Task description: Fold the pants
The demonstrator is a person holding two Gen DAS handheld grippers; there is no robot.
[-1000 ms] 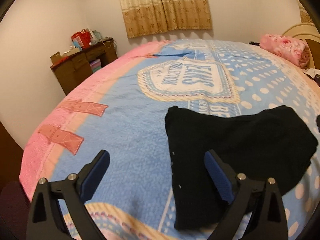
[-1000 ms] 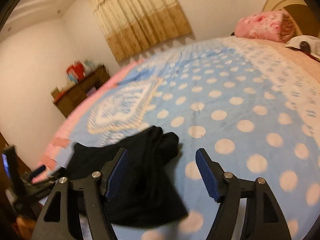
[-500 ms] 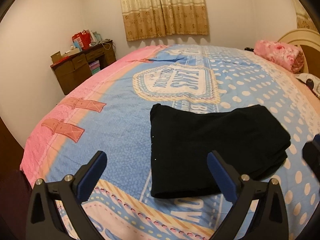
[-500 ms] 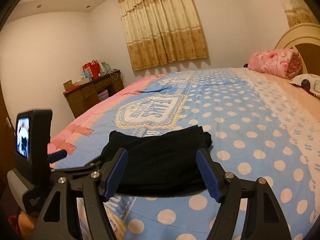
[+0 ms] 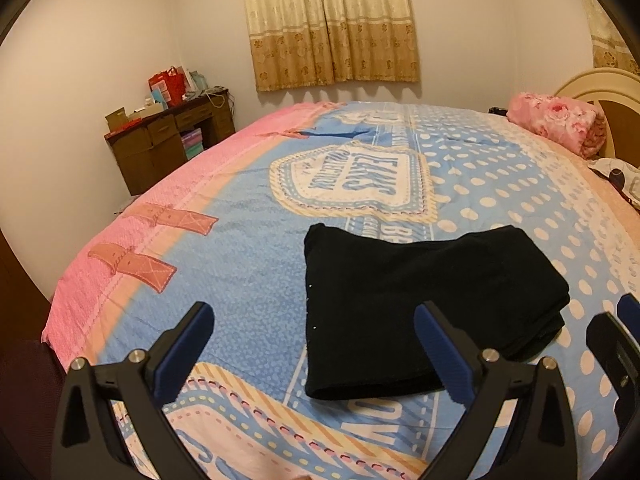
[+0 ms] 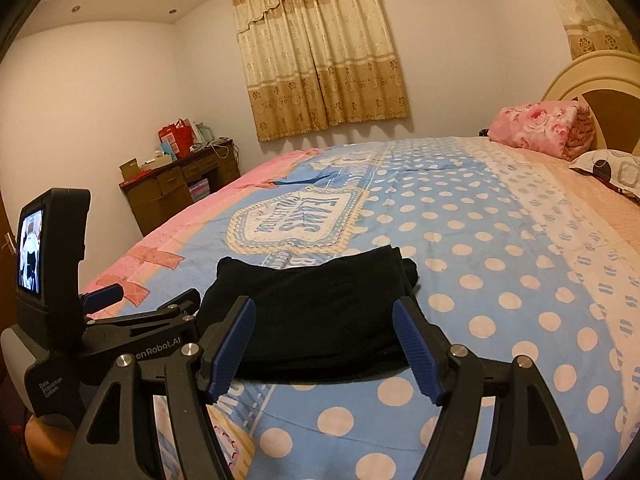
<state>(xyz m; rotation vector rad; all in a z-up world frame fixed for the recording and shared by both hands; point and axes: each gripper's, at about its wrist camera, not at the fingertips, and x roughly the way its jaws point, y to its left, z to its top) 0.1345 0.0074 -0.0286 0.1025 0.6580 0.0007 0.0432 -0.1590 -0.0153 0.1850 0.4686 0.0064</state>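
The black pants lie folded into a flat rectangle on the blue patterned bedspread; they also show in the right wrist view. My left gripper is open and empty, held above the bed's near edge, short of the pants. My right gripper is open and empty, just in front of the folded pants. The left gripper body with its small screen shows at the left of the right wrist view, and part of the right gripper shows at the right of the left wrist view.
A pink floral rolled blanket and a pillow lie by the headboard at the far right. A brown desk with bags and boxes stands against the left wall. A curtained window is behind the bed.
Both grippers have pulled back and risen away from the pants, which now lie flat and folded. The right gripper turned to face the pants squarely.
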